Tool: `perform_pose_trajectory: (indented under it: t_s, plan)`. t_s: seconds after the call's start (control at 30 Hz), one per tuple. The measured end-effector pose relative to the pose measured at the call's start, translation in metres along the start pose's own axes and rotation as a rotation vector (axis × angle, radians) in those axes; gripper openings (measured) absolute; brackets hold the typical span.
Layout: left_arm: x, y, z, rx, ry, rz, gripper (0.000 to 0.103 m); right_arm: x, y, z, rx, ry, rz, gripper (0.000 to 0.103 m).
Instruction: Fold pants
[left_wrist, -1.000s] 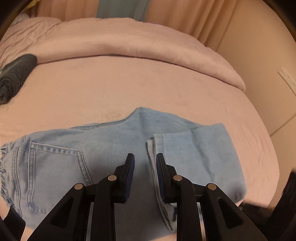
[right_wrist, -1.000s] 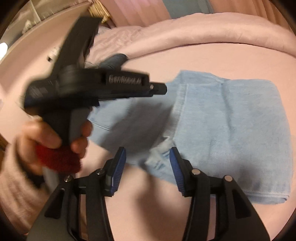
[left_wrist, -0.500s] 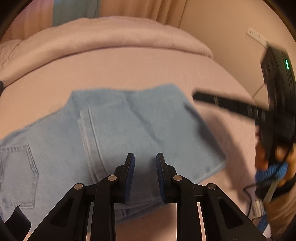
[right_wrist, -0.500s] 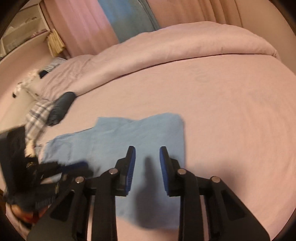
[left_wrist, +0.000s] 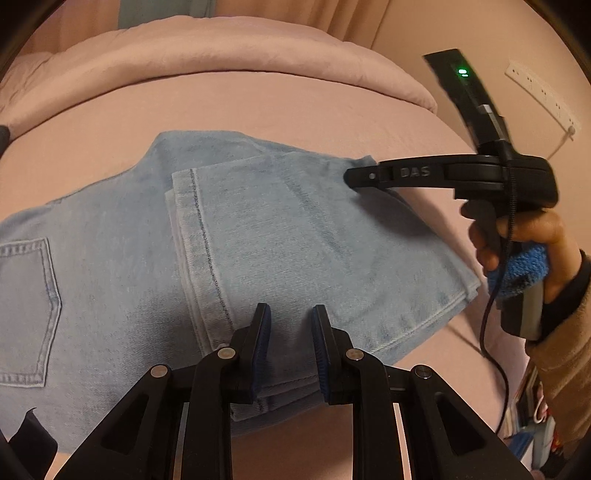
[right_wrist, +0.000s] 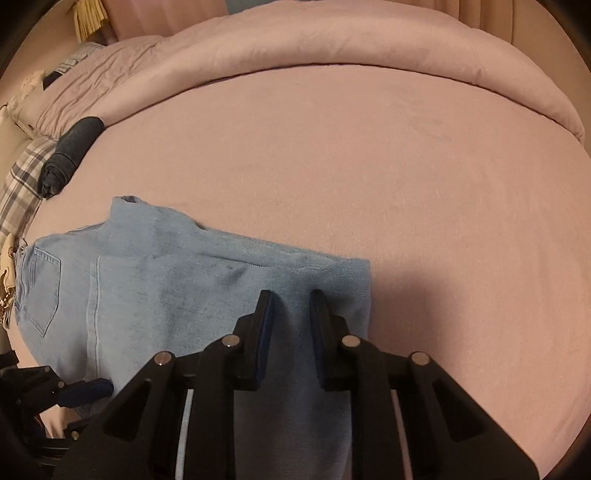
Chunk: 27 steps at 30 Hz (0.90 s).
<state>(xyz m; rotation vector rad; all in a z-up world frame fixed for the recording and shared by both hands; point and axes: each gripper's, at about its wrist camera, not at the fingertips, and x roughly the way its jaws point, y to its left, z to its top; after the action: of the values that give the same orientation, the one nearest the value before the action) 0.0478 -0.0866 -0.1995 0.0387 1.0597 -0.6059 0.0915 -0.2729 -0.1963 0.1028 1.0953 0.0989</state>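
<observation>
Here, the jeans (left_wrist: 288, 236) lie flat on the pink bed (right_wrist: 369, 166), near its front edge, legs folded back over the seat so the hems (left_wrist: 192, 236) rest mid-garment. A back pocket (left_wrist: 26, 310) shows at the waist end; the fold edge (left_wrist: 436, 317) sits at the other end.

Left gripper (left_wrist: 289, 349) hangs above the near edge of the folded legs, jaws narrowly parted, nothing pinched between the pads.

Right gripper (right_wrist: 290, 332) points down over the fold end, jaws closing, denim below them but not visibly gripped. In the left view its tip (left_wrist: 354, 177) hovers by the far corner, a hand (left_wrist: 517, 240) on its handle.

A rolled dark cloth (right_wrist: 70, 155) lies well apart by the duvet (right_wrist: 332, 44), beside a plaid cloth (right_wrist: 18, 188).
</observation>
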Motion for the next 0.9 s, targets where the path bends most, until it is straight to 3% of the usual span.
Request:
perform_pose_trajectory:
  t_s: [0.13, 0.23, 0.37, 0.6, 0.73, 0.8, 0.9]
  plan:
    - [-0.005, 0.014, -0.004, -0.016, 0.000, -0.018, 0.021, -0.020, 0.008, -0.010, 0.027, -0.044, 0.014, 0.024]
    - [-0.007, 0.017, -0.003, -0.027, 0.005, -0.026, 0.021, -0.049, 0.019, -0.033, 0.003, -0.108, 0.060, 0.024]
    - [-0.013, 0.023, 0.011, -0.029, 0.003, -0.018, 0.021, -0.071, 0.030, -0.075, -0.039, -0.110, 0.092, 0.024]
    - [-0.020, 0.027, 0.048, 0.013, -0.072, 0.052, 0.021, -0.062, 0.042, -0.120, -0.083, -0.067, 0.083, 0.025]
    - [0.006, 0.036, 0.069, 0.013, -0.029, 0.118, 0.021, -0.053, 0.038, -0.123, -0.040, -0.078, 0.084, 0.025]
    - [0.026, 0.046, 0.073, -0.017, 0.026, 0.114, 0.021, -0.053, 0.045, -0.126, -0.077, -0.092, 0.056, 0.025]
    - [0.027, 0.046, 0.072, -0.007, 0.018, 0.120, 0.021, -0.052, 0.046, -0.126, -0.078, -0.099, 0.050, 0.026]
